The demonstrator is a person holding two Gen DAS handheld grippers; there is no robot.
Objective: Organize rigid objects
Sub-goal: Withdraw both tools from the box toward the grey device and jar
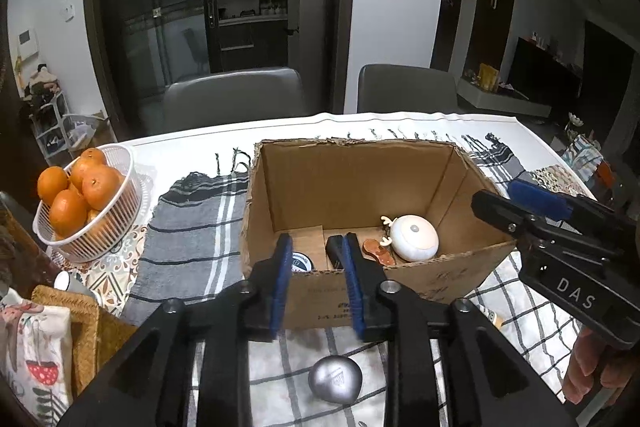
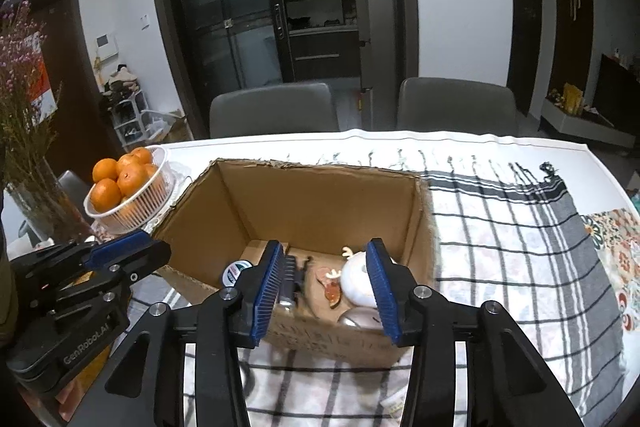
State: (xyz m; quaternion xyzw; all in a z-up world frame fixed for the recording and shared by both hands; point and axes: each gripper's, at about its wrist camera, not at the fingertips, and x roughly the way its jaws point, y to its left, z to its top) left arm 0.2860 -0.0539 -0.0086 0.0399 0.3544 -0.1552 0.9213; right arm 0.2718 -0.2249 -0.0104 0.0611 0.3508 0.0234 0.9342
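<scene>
Cardboard box: sitting open-topped on the checked cloth that is covering the surface, roughly central in both wrist views.

Contents of the box, lying on its floor:
- White round deer-shaped item with small antlers, resting toward the right side.
- Small brown piece, lying just beside the deer item on its left.
- Dark ridged object, standing near the front wall; its kind cannot be told.
- Round tin with printed lid, sitting at the front left.
- Silvery rounded object, showing at the front right in the right wrist view, partly hidden by a finger.

Outside the box:
- Silver oval object, lying on the cloth in front of the box, below the left gripper.
- White slatted basket holding oranges, standing left of the box, apart from it.
- Woven tray with a patterned cloth at the near left edge.
- Two grey chairs standing behind the surface.

Left gripper: fingers standing apart, holding nothing, hanging over the front wall of the box.

Right gripper: fingers spread wide, holding nothing, hanging over the box's front right portion.
</scene>
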